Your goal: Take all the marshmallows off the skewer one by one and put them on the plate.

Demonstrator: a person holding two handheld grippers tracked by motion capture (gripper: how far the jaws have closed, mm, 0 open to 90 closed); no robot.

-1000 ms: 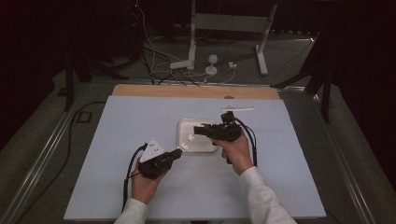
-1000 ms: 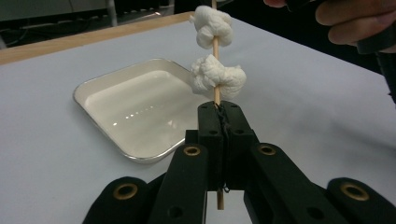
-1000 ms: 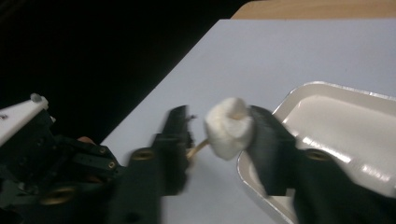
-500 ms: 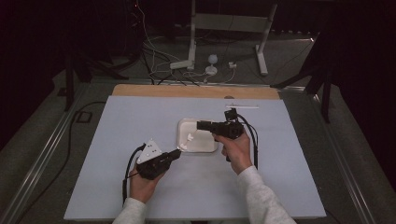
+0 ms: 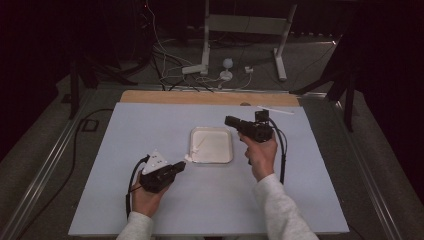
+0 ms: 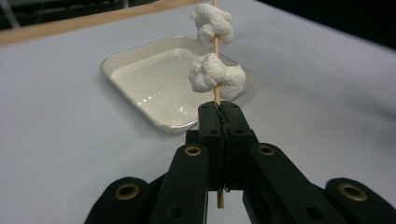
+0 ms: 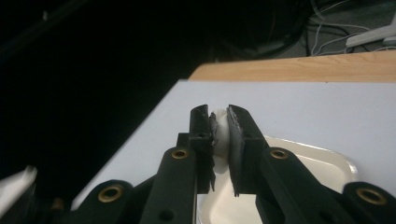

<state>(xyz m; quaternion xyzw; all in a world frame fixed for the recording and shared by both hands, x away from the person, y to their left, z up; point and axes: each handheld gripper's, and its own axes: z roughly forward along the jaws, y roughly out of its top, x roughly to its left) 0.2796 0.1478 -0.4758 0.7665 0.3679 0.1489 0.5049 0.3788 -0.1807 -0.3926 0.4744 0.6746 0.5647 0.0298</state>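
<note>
Nearest the person, two pale-sleeved forearms come in over a smooth, matte, pale blue-grey tabletop (image 5: 150, 125) that spreads wide and flat; its far edge shows a strip of bare light wood (image 5: 200, 97). The left gripper (image 5: 181, 165), black with a grey three-cornered plate on top, rests low over the table just beside the near left corner of a shallow, glossy cream-white tray with rounded corners (image 5: 227, 136). Its jaws are pressed together on a thin, straight wooden skewer (image 6: 216, 95), which rises from the pads and carries two soft, lumpy white marshmallow-like pieces (image 6: 217, 76), one above the other, leaning over the tray's near edge. The tray sits about mid-table, its inside smooth and faintly reflective. Past it, the right gripper (image 5: 230, 120), black and held above the table at the tray's far right corner, has just been closing its jaws and now pinches a small soft white piece (image 7: 220, 133) between the pads, bulging slightly at their tips. Beyond the table lies a grey carpeted floor with loose black and white cables (image 5: 165, 65), the white metal feet of a stand (image 5: 240, 40), and dark surroundings all round.
</note>
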